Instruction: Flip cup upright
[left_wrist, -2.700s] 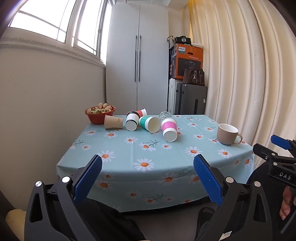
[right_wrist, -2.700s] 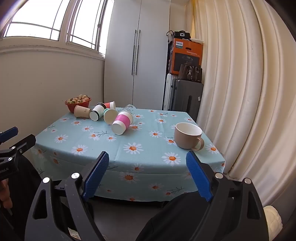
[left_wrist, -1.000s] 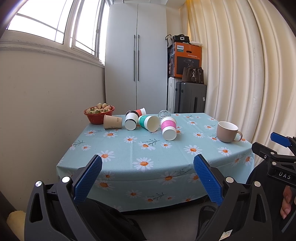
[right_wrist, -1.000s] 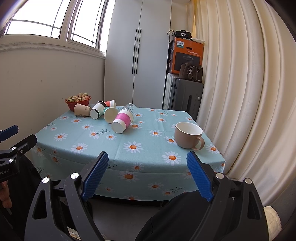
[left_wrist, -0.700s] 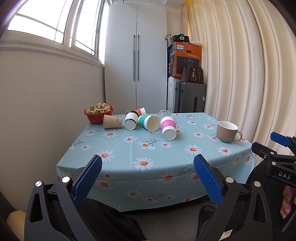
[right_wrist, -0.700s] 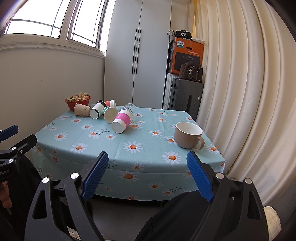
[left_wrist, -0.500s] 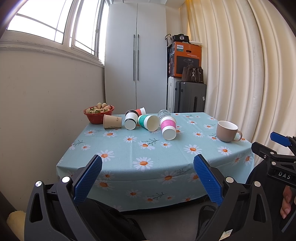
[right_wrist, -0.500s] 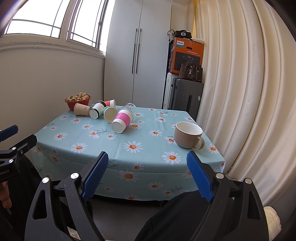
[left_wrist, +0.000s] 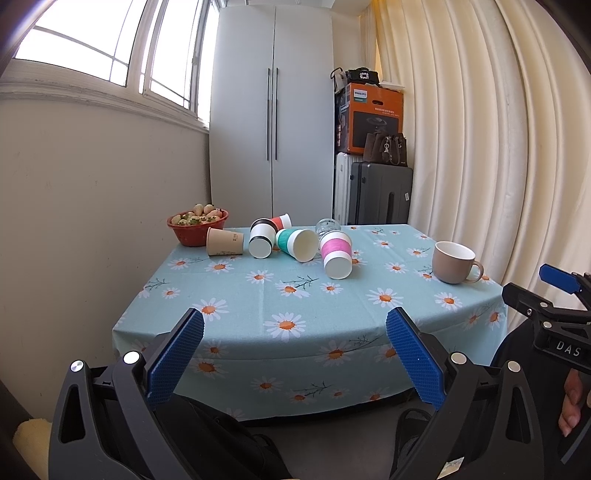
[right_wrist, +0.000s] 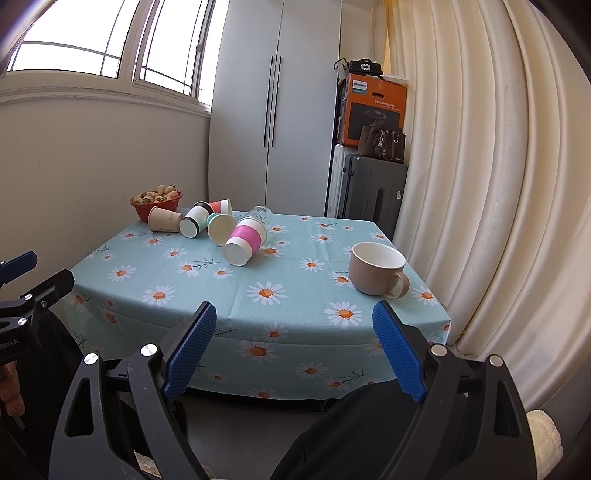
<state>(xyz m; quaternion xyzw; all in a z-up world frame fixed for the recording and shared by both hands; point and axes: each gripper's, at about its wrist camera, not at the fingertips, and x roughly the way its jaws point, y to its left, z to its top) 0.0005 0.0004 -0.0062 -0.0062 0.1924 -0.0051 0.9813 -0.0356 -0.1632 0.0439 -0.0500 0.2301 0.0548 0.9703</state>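
Several paper cups lie on their sides at the far middle of the table: a pink-banded cup (left_wrist: 335, 254) (right_wrist: 245, 240), a teal cup (left_wrist: 297, 244) (right_wrist: 221, 228), a black-and-white cup (left_wrist: 260, 237) (right_wrist: 194, 219), a tan cup (left_wrist: 224, 241) (right_wrist: 164, 219) and a red one (left_wrist: 281, 221) (right_wrist: 221, 205) behind. A clear glass (left_wrist: 326, 225) (right_wrist: 259, 212) lies behind the pink cup. My left gripper (left_wrist: 294, 350) is open and empty, held before the table's near edge. My right gripper (right_wrist: 294, 343) is open and empty, also short of the table.
A beige mug (left_wrist: 454, 262) (right_wrist: 378, 268) stands upright at the table's right side. A red bowl of fruit (left_wrist: 197, 224) (right_wrist: 156, 201) sits at the far left corner. A wall is on the left, a curtain (right_wrist: 491, 177) on the right, suitcases (left_wrist: 380, 197) and a wardrobe behind.
Both views have shifted only slightly; the cups, mug and bowl lie as before and both grippers stay open.
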